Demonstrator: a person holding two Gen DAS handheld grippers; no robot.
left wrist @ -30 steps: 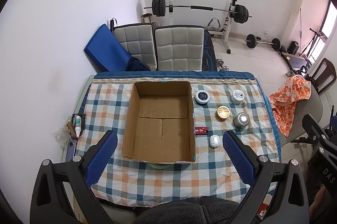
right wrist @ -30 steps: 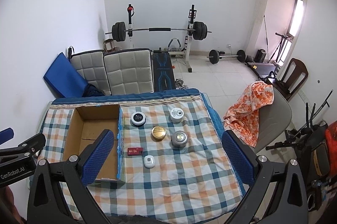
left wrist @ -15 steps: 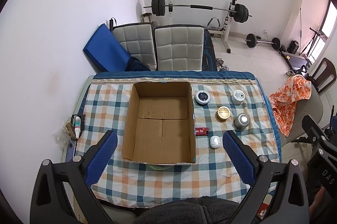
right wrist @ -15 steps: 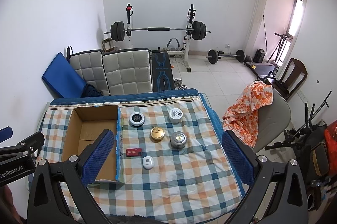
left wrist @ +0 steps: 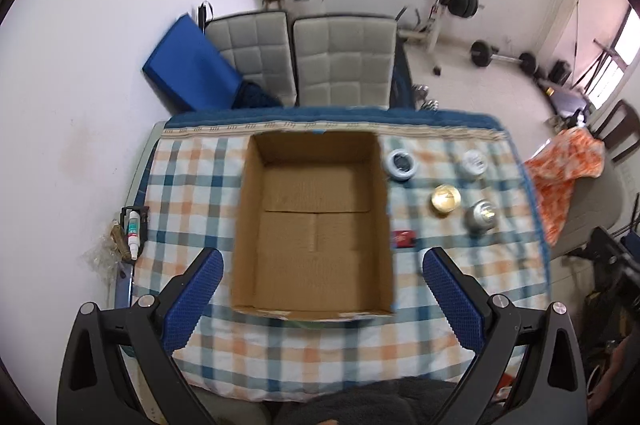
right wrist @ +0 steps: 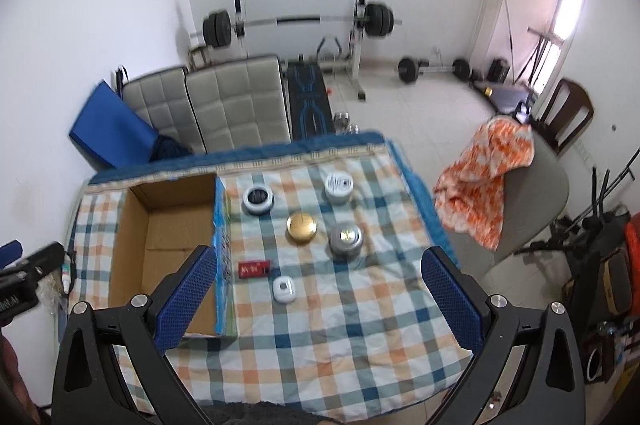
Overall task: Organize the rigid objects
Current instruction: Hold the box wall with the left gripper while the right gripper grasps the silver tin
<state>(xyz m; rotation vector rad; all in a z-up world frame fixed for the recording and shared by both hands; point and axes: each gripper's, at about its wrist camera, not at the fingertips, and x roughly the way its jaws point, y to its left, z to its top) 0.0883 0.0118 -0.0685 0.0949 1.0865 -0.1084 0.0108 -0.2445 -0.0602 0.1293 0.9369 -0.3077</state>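
An open cardboard box (left wrist: 316, 225) stands empty on the checked tablecloth (left wrist: 192, 185); it also shows in the right wrist view (right wrist: 160, 241). To its right lie a black-and-white round tin (right wrist: 258, 199), a white round tin (right wrist: 339, 186), a gold tin (right wrist: 301, 227), a silver tin (right wrist: 346, 239), a red flat packet (right wrist: 254, 268) and a small white case (right wrist: 285, 289). My left gripper (left wrist: 322, 281) is open and empty, held high above the box. My right gripper (right wrist: 316, 281) is open and empty, high above the small objects.
A small tube (left wrist: 134, 231) lies at the table's left edge. Grey cushioned seats (left wrist: 340, 57) and a blue mat (left wrist: 188, 65) stand behind the table. A chair with an orange cloth (right wrist: 488, 181) is at the right. A barbell rack (right wrist: 300, 21) stands by the far wall.
Both grippers have moved closer and lower toward the table, so the box and tins look larger. Both stay open. Nothing on the table has moved.
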